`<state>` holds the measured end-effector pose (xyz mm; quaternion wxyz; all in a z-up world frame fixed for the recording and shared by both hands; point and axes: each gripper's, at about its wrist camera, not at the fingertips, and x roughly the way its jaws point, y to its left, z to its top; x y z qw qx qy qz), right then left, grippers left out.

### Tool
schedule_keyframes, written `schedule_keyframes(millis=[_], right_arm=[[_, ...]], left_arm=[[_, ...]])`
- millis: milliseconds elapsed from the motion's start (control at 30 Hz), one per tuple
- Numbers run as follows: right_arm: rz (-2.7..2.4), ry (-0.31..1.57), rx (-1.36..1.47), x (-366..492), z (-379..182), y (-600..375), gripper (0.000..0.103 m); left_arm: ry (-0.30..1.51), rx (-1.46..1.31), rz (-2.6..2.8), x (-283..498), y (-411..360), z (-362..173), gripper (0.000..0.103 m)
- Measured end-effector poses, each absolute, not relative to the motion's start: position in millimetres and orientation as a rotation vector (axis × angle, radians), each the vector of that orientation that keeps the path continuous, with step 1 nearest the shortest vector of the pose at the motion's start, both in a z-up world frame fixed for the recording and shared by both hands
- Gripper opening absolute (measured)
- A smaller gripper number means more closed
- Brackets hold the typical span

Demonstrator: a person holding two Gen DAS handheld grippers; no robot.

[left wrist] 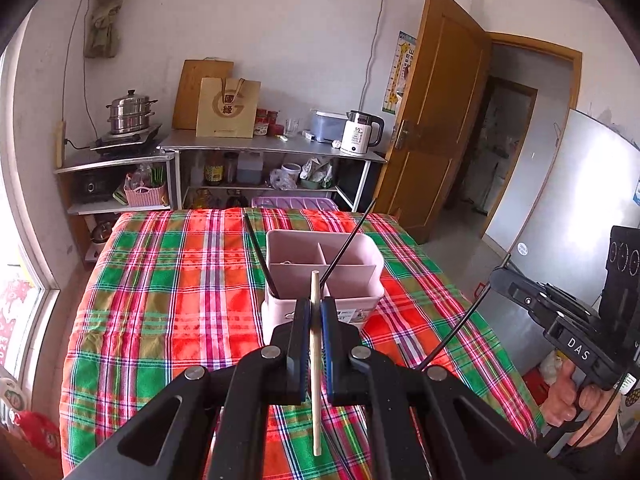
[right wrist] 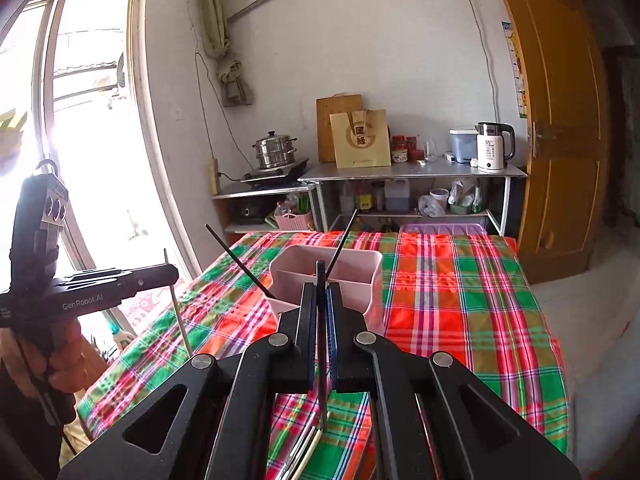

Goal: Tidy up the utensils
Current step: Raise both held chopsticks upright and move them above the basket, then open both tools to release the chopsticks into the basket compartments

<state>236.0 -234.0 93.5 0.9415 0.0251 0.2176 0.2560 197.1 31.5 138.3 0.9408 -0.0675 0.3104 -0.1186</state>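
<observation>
The left tongs (left wrist: 316, 312) are clenched on a pale wooden chopstick (left wrist: 316, 360), which runs upright between the two pads; its upper tip pokes just past them and its lower end hangs well below, over the plaid cloth (left wrist: 168, 280). Seen from the right wrist camera, the same left tongs (right wrist: 170, 276) reach in from the left edge with that pale stick crossing them steeply, off the near left edge of the surface.

The right tongs (right wrist: 321, 300) are clenched on a black chopstick (right wrist: 321, 344), a thin dark rod standing nearly upright between the pads and running down past them. In the left wrist view the right tongs (left wrist: 498, 276) sit at the right edge with the black rod slanting down and to the left from them.

Just beyond both pairs of tongs stands the pink utensil holder (left wrist: 360, 276), a rounded box split into compartments, resting on the cloth-covered surface. Two black chopsticks already lean in it: one (left wrist: 260, 252) tilts left from the front left corner, the other (left wrist: 348, 242) tilts right from about the middle.

A few pale utensils (right wrist: 304, 452) lie on the cloth under the right tongs, partly hidden. Behind the surface stand metal shelves (left wrist: 272, 148) with a white kettle (left wrist: 360, 134).
</observation>
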Motion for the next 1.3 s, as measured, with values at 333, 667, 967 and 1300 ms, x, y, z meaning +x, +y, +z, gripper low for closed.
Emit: schedule_keyframes(millis=[333, 667, 967, 1300], right_arm=[[0.529, 0.393, 0.082, 252.3, 115.9, -230.0, 0.004], [0.542, 0.311, 0.131, 281.4, 153.6, -221.2, 0.004], [0.552, 0.287, 0.171, 312.4, 156.3, -208.8, 0.004], [0.556, 0.317, 0.157, 328.3, 137.2, -192.5, 0.004]], left_arm=[[0.604, -0.175, -0.244, 238.3, 34.2, 158.3, 0.005], [0.502, -0.179, -0.213, 287.7, 37.4, 205.9, 0.005], [0.471, -0.169, -0.191, 323.5, 41.9, 202.1, 0.005], [0.49, -0.166, -0.174, 343.2, 44.5, 177.1, 0.005]])
